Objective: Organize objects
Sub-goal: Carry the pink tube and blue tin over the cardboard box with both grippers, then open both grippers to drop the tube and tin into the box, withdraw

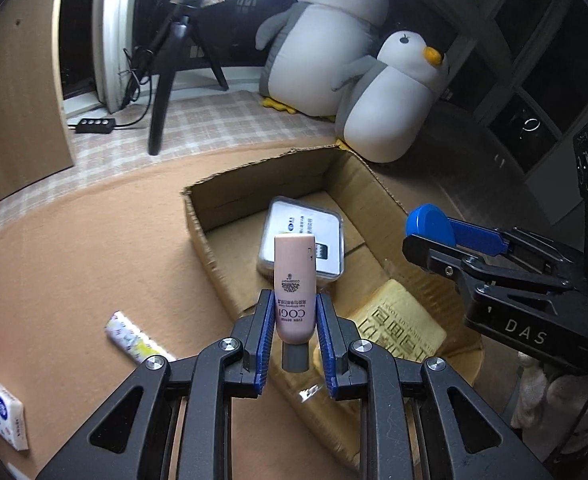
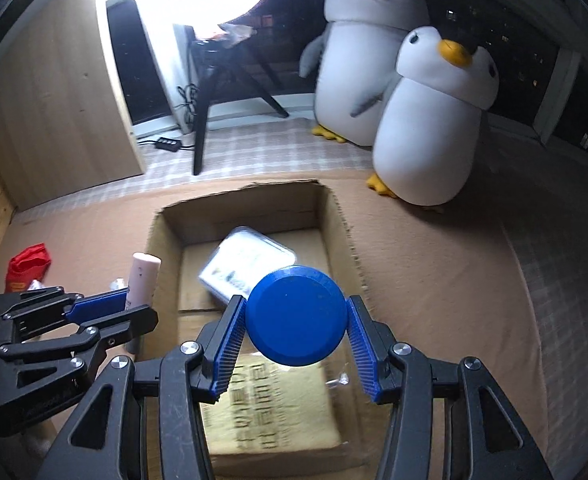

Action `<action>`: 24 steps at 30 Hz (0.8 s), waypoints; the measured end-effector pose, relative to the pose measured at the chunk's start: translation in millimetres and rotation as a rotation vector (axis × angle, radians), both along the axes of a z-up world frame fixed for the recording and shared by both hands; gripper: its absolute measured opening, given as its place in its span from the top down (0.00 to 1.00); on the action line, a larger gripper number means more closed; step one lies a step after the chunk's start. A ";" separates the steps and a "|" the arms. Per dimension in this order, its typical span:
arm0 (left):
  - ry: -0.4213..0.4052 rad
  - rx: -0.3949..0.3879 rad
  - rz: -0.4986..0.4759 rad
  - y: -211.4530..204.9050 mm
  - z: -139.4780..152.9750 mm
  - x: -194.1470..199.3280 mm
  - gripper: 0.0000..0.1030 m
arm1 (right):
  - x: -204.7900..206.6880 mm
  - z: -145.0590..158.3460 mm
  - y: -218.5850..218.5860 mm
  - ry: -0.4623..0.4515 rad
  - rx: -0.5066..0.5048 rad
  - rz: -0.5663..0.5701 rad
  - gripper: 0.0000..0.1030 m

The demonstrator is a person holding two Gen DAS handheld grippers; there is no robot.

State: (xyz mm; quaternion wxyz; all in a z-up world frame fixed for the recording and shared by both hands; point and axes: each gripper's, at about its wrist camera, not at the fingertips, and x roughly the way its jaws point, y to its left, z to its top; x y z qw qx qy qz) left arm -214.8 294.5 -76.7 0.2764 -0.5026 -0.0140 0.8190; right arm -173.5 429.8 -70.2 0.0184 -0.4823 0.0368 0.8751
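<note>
The left gripper (image 1: 295, 336) is clamping a pale pink plastic cosmetic tube (image 1: 295, 292) between its blue ribbed pads, the tube standing with its grey cap pointing down toward the camera and its flat end rising above the fingertips; the tube is hanging over the near left wall of an open brown cardboard box (image 1: 230, 194) that is sitting on a tan cloth-covered surface (image 1: 74, 240); the right gripper (image 2: 295, 320) is gripping a round blue plastic lid or jar (image 2: 295, 316) squarely between its two fingers, the blue disc facing the camera and filling the gap from pad to pad; that disc is hovering above the box's interior; inside the box a clear plastic case with a white printed insert (image 1: 301, 236) is lying toward the far end, and a yellow packet with printed lettering (image 1: 397, 320) is lying at the near end, beneath both grippers; outside the box, to its left, a small patterned tissue pack (image 1: 134, 336) is lying on the cloth, with another tissue pack (image 1: 0, 412) farther left and a red pouch (image 2: 28, 264) near the edge; two grey-and-white plush penguins (image 2: 433, 120) are standing beyond the box, beside a black tripod (image 1: 162, 92) under a bright ring light.
</note>
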 end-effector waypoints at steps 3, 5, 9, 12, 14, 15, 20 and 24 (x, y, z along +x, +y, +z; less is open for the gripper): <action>-0.007 -0.011 -0.007 9.4 -5.3 -4.0 0.78 | -3.0 -4.1 7.3 -0.007 -0.012 -0.007 0.55; -0.008 -0.022 -0.008 14.2 -8.4 -5.8 0.78 | -5.4 -6.0 10.7 -0.011 -0.022 -0.008 0.55; -0.009 -0.032 -0.005 19.1 -11.2 -9.3 0.78 | -9.1 -10.0 11.5 -0.019 -0.019 0.000 0.55; -0.001 -0.043 -0.002 20.6 -11.0 -11.2 0.73 | -13.0 -12.1 11.7 -0.018 -0.018 -0.003 0.55; 0.001 -0.043 -0.001 20.3 -9.8 -11.7 0.53 | -15.0 -11.5 12.7 -0.012 -0.027 -0.006 0.53; 0.011 -0.042 0.004 19.5 -8.4 -11.3 0.44 | -15.2 -10.8 13.0 -0.012 -0.035 -0.005 0.52; 0.025 -0.046 0.015 13.7 -4.9 -9.2 0.43 | -13.8 -4.7 12.8 0.005 -0.034 -0.010 0.43; 0.034 -0.047 0.009 8.9 -0.8 -3.1 0.43 | -10.6 -2.4 13.0 0.006 -0.051 -0.019 0.43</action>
